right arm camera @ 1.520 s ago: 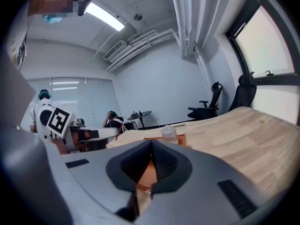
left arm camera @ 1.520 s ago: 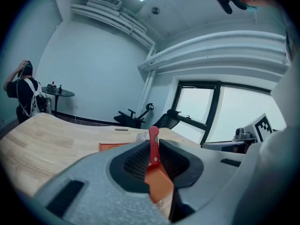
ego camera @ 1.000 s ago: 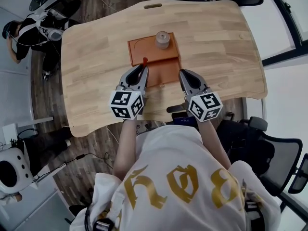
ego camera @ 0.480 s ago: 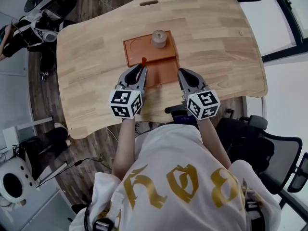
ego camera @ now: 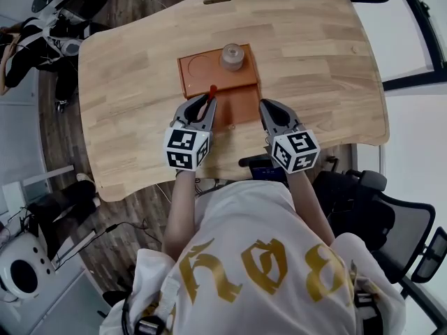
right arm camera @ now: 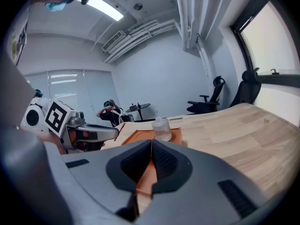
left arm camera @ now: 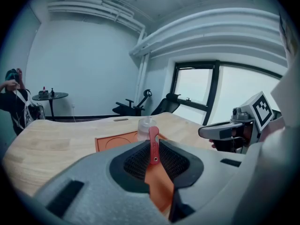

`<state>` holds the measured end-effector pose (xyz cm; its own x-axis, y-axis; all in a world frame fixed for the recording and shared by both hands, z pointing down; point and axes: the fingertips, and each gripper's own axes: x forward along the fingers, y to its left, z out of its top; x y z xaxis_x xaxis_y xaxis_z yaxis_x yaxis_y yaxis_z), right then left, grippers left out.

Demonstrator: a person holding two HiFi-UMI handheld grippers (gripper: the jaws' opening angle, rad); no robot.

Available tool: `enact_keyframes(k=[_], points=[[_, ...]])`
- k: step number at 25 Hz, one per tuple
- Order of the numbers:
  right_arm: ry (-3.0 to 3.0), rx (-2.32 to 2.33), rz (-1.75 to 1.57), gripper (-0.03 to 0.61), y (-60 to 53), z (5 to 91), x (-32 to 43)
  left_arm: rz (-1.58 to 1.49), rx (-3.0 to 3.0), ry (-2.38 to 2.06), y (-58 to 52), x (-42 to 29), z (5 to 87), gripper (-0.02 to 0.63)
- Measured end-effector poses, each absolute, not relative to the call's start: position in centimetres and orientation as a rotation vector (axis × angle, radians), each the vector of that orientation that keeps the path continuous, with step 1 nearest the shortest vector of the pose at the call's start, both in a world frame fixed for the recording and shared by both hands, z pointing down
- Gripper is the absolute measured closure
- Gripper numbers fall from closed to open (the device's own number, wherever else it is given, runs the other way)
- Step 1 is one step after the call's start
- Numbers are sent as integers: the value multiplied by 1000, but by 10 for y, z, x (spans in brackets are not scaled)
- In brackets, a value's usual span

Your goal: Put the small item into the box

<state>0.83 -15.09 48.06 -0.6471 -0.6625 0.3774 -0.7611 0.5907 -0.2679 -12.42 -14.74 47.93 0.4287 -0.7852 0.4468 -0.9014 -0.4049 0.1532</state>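
The left gripper (ego camera: 209, 100) was clamped on the small red item (ego camera: 212, 89), which stood upright between its jaws with its rounded top poking out above them, held over the near half of the orange box (ego camera: 198, 67) on the wooden table (ego camera: 314, 47). The right gripper (ego camera: 266, 106) hung just beside it, at the box's near right edge, with its jaws pressed together on nothing. A clear little bottle (ego camera: 231, 56) stood in the far right corner of the box, well apart from both grippers.
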Motion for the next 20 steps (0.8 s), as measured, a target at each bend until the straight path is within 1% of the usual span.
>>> enact_keyframes(k=[10, 15, 20], points=[[-2525, 1157, 662, 566, -163, 506, 9, 567, 2303, -1335, -153, -114, 518, 552], [-2488, 1143, 697, 566, -167, 518, 11, 725, 2333, -1275, -152, -105, 535, 552], [-2461, 1136, 737, 566, -168, 531, 12, 806, 2338, -1214, -152, -99, 550, 552]])
